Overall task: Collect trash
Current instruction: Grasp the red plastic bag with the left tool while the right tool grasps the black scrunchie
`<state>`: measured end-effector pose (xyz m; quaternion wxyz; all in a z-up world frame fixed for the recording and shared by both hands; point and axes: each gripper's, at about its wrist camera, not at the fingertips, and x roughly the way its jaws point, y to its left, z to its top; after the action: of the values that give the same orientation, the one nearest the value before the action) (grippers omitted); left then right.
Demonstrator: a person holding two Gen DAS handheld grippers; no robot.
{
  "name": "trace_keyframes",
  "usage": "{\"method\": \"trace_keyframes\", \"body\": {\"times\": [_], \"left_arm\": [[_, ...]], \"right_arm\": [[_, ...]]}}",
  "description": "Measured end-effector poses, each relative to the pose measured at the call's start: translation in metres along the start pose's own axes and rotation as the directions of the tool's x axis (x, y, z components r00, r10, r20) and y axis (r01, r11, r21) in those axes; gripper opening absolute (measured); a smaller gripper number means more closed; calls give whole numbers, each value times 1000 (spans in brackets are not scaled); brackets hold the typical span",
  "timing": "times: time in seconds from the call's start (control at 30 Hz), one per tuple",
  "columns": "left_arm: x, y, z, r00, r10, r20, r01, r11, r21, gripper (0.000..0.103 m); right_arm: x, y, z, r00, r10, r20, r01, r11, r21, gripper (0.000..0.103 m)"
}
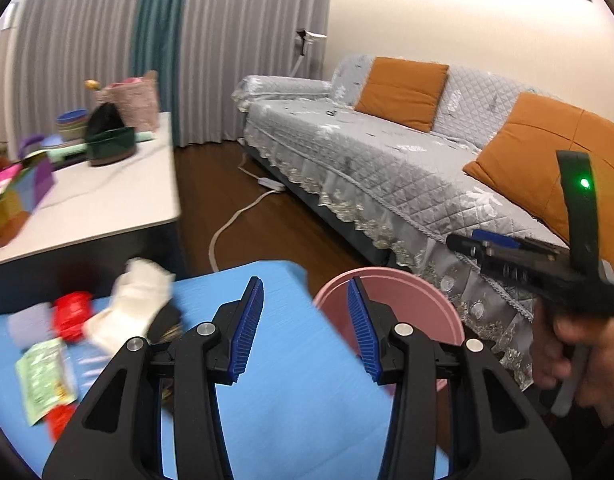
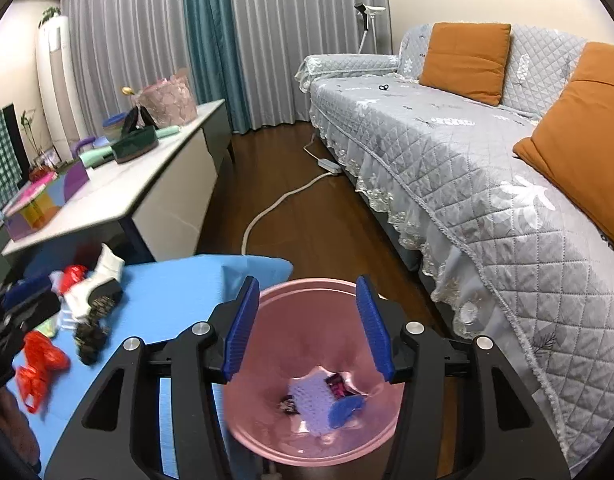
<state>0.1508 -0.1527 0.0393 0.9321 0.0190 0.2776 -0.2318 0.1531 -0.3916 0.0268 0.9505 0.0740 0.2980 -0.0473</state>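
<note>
On the blue mat, the landmark here, the litter lies along the left part: a green wrapper nearest the left edge, red plastic scraps beside it, a white sock on the mat's far left corner, and a dark patterned sock just right of the scraps. Behind the mat's left end stands a low white cabinet with a colourful box, a dark green dish and a pink basket on top

Over the mat's middle the left gripper hovers with its blue pads apart and nothing between them; the view is blurred there. At the mat's right edge sits the pink bin, touching or overlapping the mat's corner. The right gripper hangs directly above the bin mouth, jaws spread and empty. In the bin's bottom lie a pale purple knitted piece, a blue scrap and a dark printed wrapper

Beyond the mat, a white cable runs over the dark wood floor. Right of the mat and bin stretches a sofa under a grey quilted cover, with two orange cushions. In the left wrist view a hand grips the right gripper's handle, right of the bin
</note>
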Motion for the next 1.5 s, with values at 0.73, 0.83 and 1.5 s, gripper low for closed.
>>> {"method": "trace_keyframes", "body": {"times": [0.73,0.83,1.5], "left_arm": [[-91,136,-110,956,284,-70,-292,933,-209,43],[-88,150,-121,951,292,-100,-308,921,-237,45],[-47,177,-143,952,217,-214,-275,914,-297,41]], "right_arm": [[-19,144,-30,968,251,-4,-250,959,-137,49],[-12,162,-35,962,273,-23,-273,949,-156,49],[65,248,-74,915,329,-233,-383,890,-247,54]]}}
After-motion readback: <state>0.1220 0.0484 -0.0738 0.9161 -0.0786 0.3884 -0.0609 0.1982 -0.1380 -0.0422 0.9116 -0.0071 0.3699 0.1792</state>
